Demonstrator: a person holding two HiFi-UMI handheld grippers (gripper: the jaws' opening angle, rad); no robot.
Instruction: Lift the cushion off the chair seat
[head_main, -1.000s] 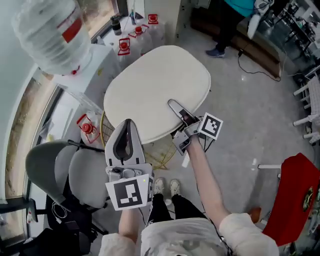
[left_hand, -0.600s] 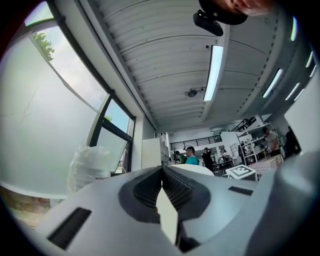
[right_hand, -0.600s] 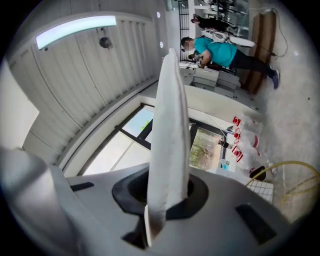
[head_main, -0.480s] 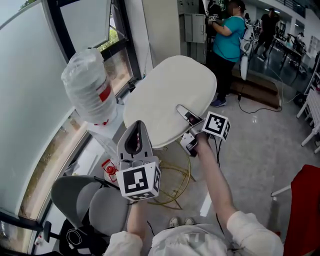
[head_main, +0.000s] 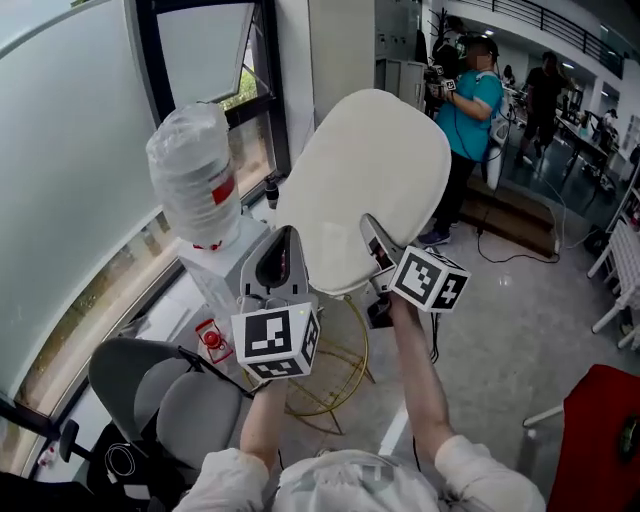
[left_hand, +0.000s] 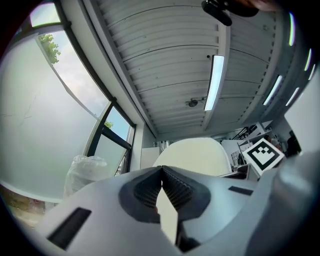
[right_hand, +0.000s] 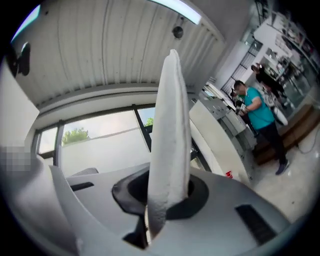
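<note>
The cream oval cushion (head_main: 372, 180) hangs in the air, tilted nearly upright in front of the window. My left gripper (head_main: 283, 236) is at its lower left edge. Its jaws meet at the tip (left_hand: 161, 172), a cream sliver shows between them, and the cushion (left_hand: 195, 155) rises just beyond. My right gripper (head_main: 369, 224) is shut on the lower right edge. In the right gripper view the cushion (right_hand: 171, 125) stands edge-on, pinched between the pads of that gripper (right_hand: 167, 192). The gold wire chair frame (head_main: 335, 385) stands bare below the cushion.
A water dispenser with a wrapped bottle (head_main: 195, 180) stands at the window to the left. A grey office chair (head_main: 170, 400) is at lower left, a red chair (head_main: 600, 440) at lower right. A person in a teal shirt (head_main: 470, 110) stands behind the cushion.
Both grippers have risen with the cushion. It went from lying flat above the wire chair to standing tilted up, and the right gripper has rolled with it.
</note>
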